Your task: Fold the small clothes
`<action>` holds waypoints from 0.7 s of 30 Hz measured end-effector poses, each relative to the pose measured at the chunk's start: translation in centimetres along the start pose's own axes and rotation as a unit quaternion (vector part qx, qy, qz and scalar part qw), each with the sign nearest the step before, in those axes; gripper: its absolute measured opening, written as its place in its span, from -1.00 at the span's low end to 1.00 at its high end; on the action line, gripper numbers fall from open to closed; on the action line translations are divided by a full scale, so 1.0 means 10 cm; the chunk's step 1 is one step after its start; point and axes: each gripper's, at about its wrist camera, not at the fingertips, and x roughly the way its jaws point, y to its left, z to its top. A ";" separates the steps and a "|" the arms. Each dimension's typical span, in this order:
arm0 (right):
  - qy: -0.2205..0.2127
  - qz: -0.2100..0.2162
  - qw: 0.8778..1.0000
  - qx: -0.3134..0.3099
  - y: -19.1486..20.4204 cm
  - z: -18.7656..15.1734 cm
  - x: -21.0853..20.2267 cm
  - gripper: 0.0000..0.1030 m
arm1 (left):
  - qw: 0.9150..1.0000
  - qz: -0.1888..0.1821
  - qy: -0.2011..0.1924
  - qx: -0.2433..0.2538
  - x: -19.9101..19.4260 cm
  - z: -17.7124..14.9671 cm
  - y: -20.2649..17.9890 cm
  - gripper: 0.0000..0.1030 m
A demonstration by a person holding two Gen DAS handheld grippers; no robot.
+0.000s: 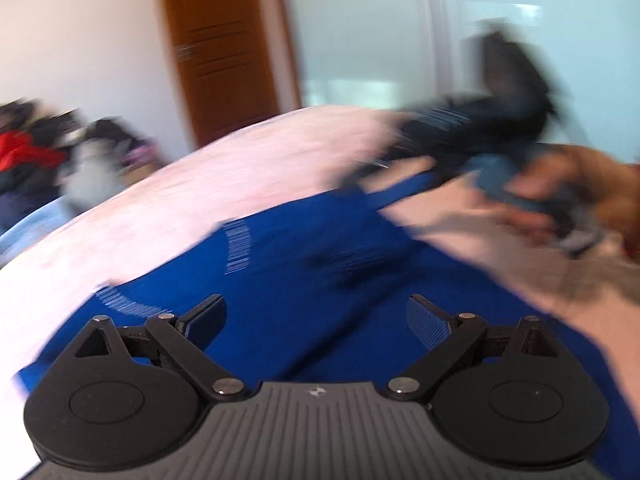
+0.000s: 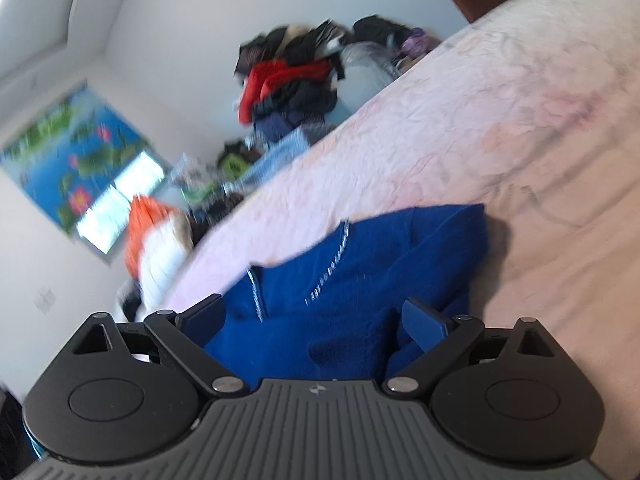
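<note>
Left wrist view is smeared with blur. My left claw (image 1: 316, 320) stands released, its 2 fingers spread wide with nothing between them, above a blue garment (image 1: 288, 280) lying on a pink bedspread (image 1: 240, 168). Pale dashed stitching marks the garment. At the right edge I see a hand (image 1: 560, 196) holding something dark, and dark clothing (image 1: 472, 128) lies beyond it on the bed; blur keeps me from telling whether that is my other tool. A brown door (image 1: 224, 52) stands behind the bed, and a heap of clothes (image 1: 36, 152) sits at the far left.

Right wrist view is sharper. My right claw (image 2: 316, 320) is also released, fingers wide apart, with the crumpled blue garment beneath and between them; I cannot tell whether either finger touches the cloth. Its near part is hidden by the tool body. Past the bed edge I see a clothes pile with a red piece (image 2: 288, 76), an orange and white item (image 2: 156, 236), and a blue flowered poster (image 2: 68, 160) on the wall.
</note>
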 end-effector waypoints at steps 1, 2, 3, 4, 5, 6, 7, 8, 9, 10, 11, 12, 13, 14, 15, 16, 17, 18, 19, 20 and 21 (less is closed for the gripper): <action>0.006 -0.027 0.998 -0.060 0.16 -0.05 0.00 0.87 | 0.999 0.029 0.008 -0.021 0.02 -0.02 0.14 0.89; 0.013 -0.060 0.990 -0.127 0.34 -0.12 0.03 0.89 | 0.997 0.058 0.016 -0.045 0.05 -0.04 0.29 0.89; 0.020 -0.095 0.977 -0.191 0.50 -0.22 0.06 0.90 | 0.994 0.086 0.023 -0.068 0.08 -0.06 0.43 0.89; 0.025 -0.127 0.960 -0.248 0.64 -0.32 0.12 0.91 | 0.989 0.111 0.031 -0.088 0.12 -0.08 0.57 0.89; 0.031 -0.149 0.944 -0.293 0.74 -0.41 0.19 0.91 | 0.984 0.135 0.038 -0.107 0.16 -0.11 0.70 0.89; 0.038 -0.166 0.930 -0.325 0.80 -0.48 0.26 0.90 | 0.980 0.153 0.047 -0.121 0.20 -0.13 0.81 0.89; 0.045 -0.184 0.920 -0.343 0.82 -0.52 0.33 0.90 | 0.975 0.168 0.055 -0.131 0.23 -0.16 0.91 0.89; 0.044 -0.212 0.911 -0.352 0.80 -0.54 0.40 0.88 | 0.972 0.181 0.063 -0.139 0.26 -0.19 0.99 0.89; 0.033 -0.247 0.903 -0.351 0.73 -0.52 0.43 0.86 | 0.967 0.196 0.070 -0.145 0.29 -0.22 1.05 0.89; 0.014 -0.282 0.897 -0.339 0.64 -0.48 0.41 0.85 | 0.963 0.209 0.075 -0.150 0.30 -0.24 1.10 0.89; -0.010 -0.311 0.897 -0.314 0.55 -0.42 0.34 0.86 | 0.960 0.218 0.079 -0.155 0.27 -0.29 1.15 0.89; -0.033 -0.329 0.902 -0.278 0.43 -0.34 0.23 0.86 | 0.959 0.222 0.082 -0.159 0.27 -0.33 1.19 0.89; -0.057 -0.336 0.910 -0.236 0.32 -0.26 0.09 0.86 | 0.958 0.222 0.083 -0.164 0.27 -0.35 1.21 0.89; -0.083 -0.343 0.914 -0.199 0.23 -0.20 -0.05 0.86 | 0.957 0.222 0.081 -0.168 0.23 -0.35 1.22 0.89; -0.110 -0.340 0.918 -0.174 0.16 -0.16 -0.19 0.83 | 0.957 0.221 0.076 -0.170 0.22 -0.36 1.21 0.89; -0.128 -0.319 0.925 -0.161 0.13 -0.14 -0.30 0.83 | 0.958 0.219 0.072 -0.169 0.22 -0.36 1.21 0.89; -0.137 -0.283 0.937 -0.150 0.09 -0.10 -0.40 0.82 | 0.959 0.219 0.070 -0.167 0.18 -0.37 1.21 0.89; -0.136 -0.242 0.951 -0.135 0.07 -0.06 -0.46 0.82 | 0.959 0.220 0.070 -0.163 0.20 -0.36 1.20 0.89; -0.122 -0.199 0.965 -0.120 0.04 -0.02 -0.46 0.82 | 0.959 0.223 0.071 -0.158 0.25 -0.35 1.17 0.89; -0.097 -0.158 0.977 -0.108 0.03 0.03 -0.42 0.82 | 0.960 0.222 0.072 -0.153 0.27 -0.34 1.15 0.89; -0.072 -0.125 0.984 -0.104 0.00 0.07 -0.36 0.79 | 0.961 0.223 0.074 -0.146 0.30 -0.33 1.12 0.89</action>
